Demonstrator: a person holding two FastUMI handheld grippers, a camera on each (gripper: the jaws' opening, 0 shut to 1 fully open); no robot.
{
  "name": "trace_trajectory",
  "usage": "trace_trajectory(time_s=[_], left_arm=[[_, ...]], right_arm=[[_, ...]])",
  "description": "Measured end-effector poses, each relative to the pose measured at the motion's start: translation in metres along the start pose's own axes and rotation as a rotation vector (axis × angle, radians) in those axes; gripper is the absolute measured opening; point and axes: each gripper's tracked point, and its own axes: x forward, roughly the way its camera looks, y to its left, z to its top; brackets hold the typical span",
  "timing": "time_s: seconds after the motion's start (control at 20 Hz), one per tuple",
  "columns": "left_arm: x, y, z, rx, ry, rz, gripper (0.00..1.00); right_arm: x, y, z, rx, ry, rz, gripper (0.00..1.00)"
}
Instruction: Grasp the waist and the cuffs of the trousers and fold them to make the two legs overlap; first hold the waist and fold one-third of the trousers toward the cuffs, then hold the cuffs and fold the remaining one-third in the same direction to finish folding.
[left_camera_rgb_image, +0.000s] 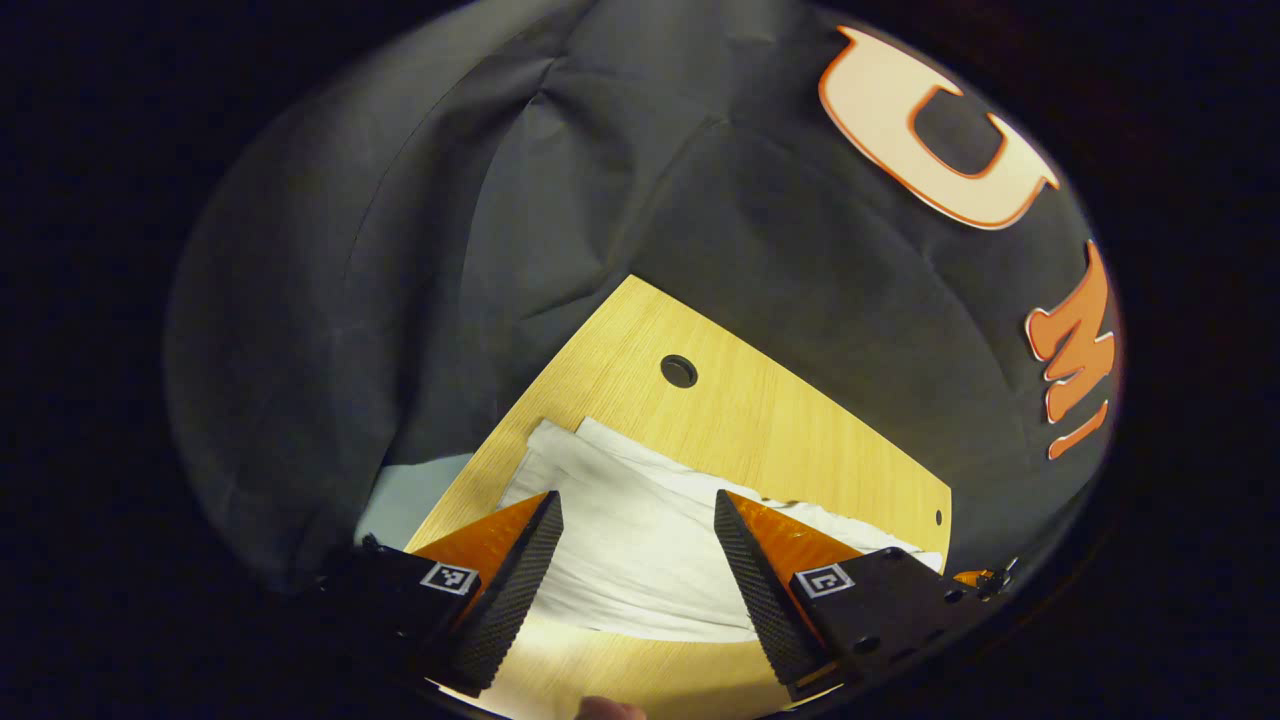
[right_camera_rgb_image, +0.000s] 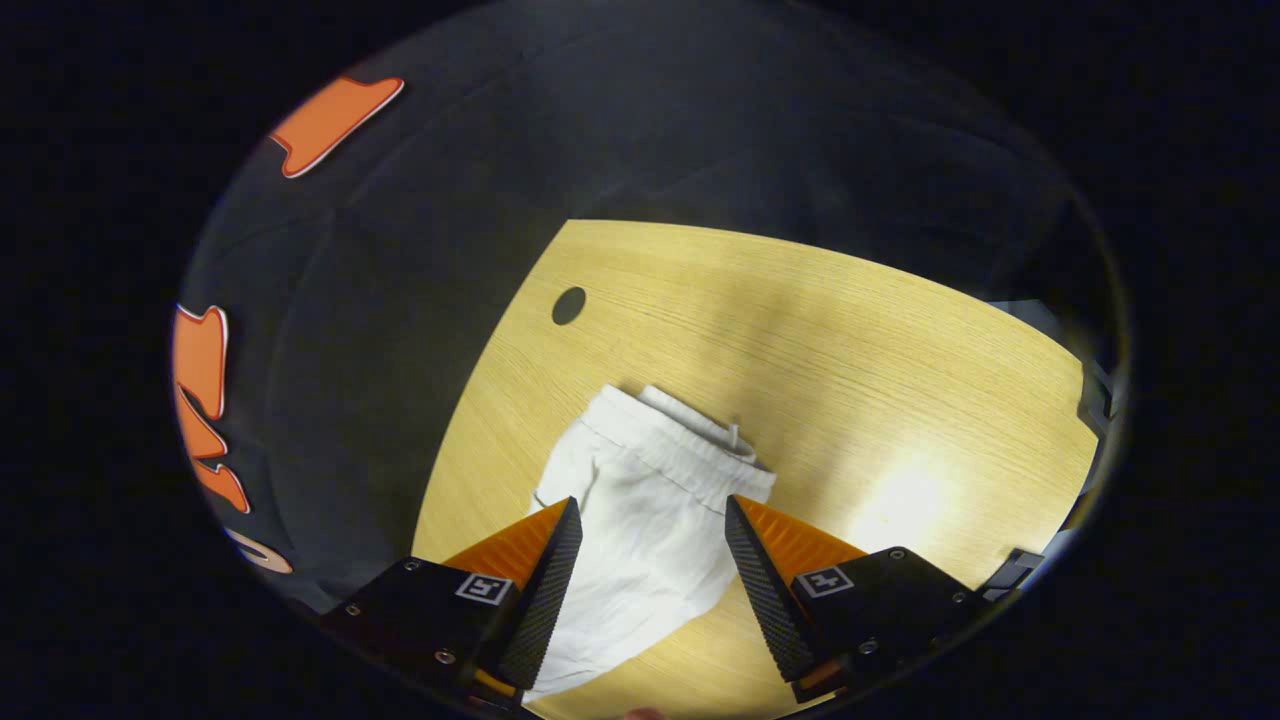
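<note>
Trousers (left_camera_rgb_image: 640, 560), white and creased, lie spread on the wooden table (left_camera_rgb_image: 760, 420) ahead of the left gripper (left_camera_rgb_image: 638, 520), which hangs above them with its two fingers set wide apart and nothing between them. In the left gripper view the cloth reaches from just beyond the left finger (left_camera_rgb_image: 520, 590) across the gap and past the right finger, where a leg runs off along the table toward its far edge. Beyond the cloth, farther out from the fingertips, a round hole (left_camera_rgb_image: 679, 371) is cut in the tabletop. The black booth wall (left_camera_rgb_image: 560, 200) rises behind the table.

In the right gripper view the right gripper (right_camera_rgb_image: 652, 520) also stands wide open and empty above the trousers (right_camera_rgb_image: 640, 520). The gathered waist (right_camera_rgb_image: 680, 440) lies just ahead of the fingertips, with a short drawstring end sticking up near its right side. The fabric runs back between the fingers and toward the left finger's base. Bare table (right_camera_rgb_image: 850, 340) stretches off to the right of the right finger, and the hole (right_camera_rgb_image: 568, 305) sits farther ahead, to the left.
</note>
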Motion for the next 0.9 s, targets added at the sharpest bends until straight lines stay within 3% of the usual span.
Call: trace_trajectory(time_s=[0.25,0.5,0.7,0.9], left_arm=[[-0.034,-0.033,-0.027,0.127,0.044,-0.019,1.00],[-0.051,-0.057,-0.052,0.185,0.094,-0.035,1.00],[-0.066,-0.064,-0.072,0.266,0.129,0.003,1.00],[-0.069,-0.070,-0.086,0.298,0.136,0.022,1.00]], right_arm=[[0.020,-0.025,-0.013,-0.038,0.058,-0.050,0.89],[0.043,-0.037,-0.022,-0.027,0.121,-0.069,0.90],[0.053,-0.034,-0.018,-0.019,0.123,-0.064,0.89],[0.060,-0.029,-0.007,0.061,0.100,-0.050,0.89]])
